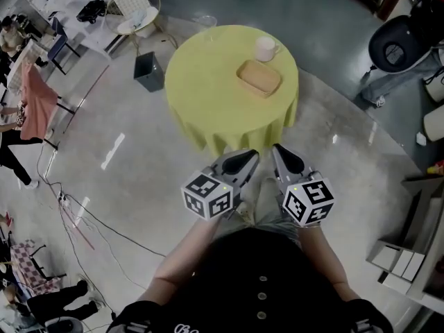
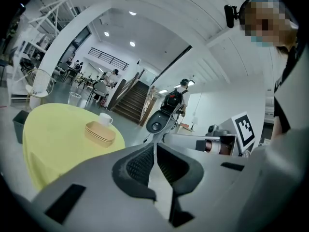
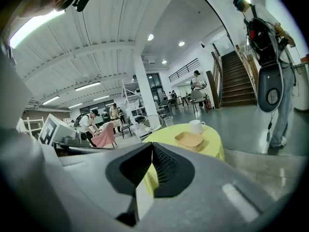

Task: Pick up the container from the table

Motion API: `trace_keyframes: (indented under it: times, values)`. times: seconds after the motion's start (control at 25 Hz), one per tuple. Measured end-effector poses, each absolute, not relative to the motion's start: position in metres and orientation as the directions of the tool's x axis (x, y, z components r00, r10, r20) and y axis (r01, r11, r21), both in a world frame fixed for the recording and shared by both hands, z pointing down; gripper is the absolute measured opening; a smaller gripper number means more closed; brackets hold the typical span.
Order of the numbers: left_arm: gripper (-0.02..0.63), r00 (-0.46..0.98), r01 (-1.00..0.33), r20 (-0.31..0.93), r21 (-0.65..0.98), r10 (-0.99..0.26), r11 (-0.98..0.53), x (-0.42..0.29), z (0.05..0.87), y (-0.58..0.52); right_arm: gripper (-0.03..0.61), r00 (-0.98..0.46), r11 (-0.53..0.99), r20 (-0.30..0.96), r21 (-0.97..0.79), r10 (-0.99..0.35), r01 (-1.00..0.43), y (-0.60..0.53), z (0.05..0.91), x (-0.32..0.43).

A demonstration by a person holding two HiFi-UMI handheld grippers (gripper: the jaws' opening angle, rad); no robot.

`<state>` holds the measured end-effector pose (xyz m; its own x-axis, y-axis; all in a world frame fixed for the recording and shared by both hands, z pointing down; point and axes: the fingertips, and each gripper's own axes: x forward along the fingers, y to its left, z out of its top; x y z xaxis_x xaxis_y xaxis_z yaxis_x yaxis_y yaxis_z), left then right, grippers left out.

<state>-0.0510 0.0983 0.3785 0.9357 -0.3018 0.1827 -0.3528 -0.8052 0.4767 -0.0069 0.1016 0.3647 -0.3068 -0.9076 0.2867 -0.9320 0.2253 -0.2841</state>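
Holding pose: left gripper [image 1: 248, 158] and right gripper [image 1: 281, 155] sit side by side just ahead of the person's torso. Forearms are bent inward. Both point toward 12 o'clock, slightly below level, with the tips near each other but apart.
Left claw: pads [image 2: 140, 166] are pressed together with nothing between them.
Right claw: pressed together the same way, pinching nothing.
Container [image 1: 259, 77]: lies on the table [image 1: 208, 82], right of its centre. It is at 12 o'clock from the grippers, well apart from them and untouched.
Cup [image 1: 265, 48]: white mug at the container's 12 o'clock, just beside it, handle toward 3 o'clock.
In between: a stretch of floor [image 1: 139, 172] separates the tips from the cloth's hanging hem.
Surroundings: a dark bin [image 1: 149, 71] stands on the floor at the table's 9 o'clock, just beside the cloth. A white wire chair [image 1: 135, 9] is at 11 o'clock and a black scooter [image 1: 395, 44] at 2 o'clock. Cables [image 1: 76, 214] trail across the floor at 8 o'clock of the grippers.
Materials: the container is tan, shallow and rectangular with rounded corners, and its side shows ridge lines. The table is round under a matte yellow cloth that falls in folds. The floor is pale and glossy. The gripper shells are grey and moulded, with black ribbed pads.
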Motion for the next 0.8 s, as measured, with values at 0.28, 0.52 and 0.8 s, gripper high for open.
trace_keyframes:
  times: [0.28, 0.52, 0.8]
  values:
    - [0.028, 0.918, -0.395, 0.180, 0.499, -0.354, -0.771, -0.047, 0.381, 0.049, 0.003, -0.326, 0.245, 0.292, -0.282, -0.899, -0.928, 0.052, 0.369, 0.008]
    - [0.028, 0.908, -0.418, 0.208, 0.522, -0.364, -0.743, -0.022, 0.399, -0.007, 0.004, -0.361, 0.282, 0.297, -0.277, -0.884, -0.918, -0.012, 0.378, 0.033]
    - [0.028, 0.890, -0.449, 0.217, 0.570, -0.402, -0.688, 0.012, 0.404, -0.063, 0.005, -0.411, 0.330, 0.325, -0.279, -0.851, -0.902, -0.074, 0.380, 0.067]
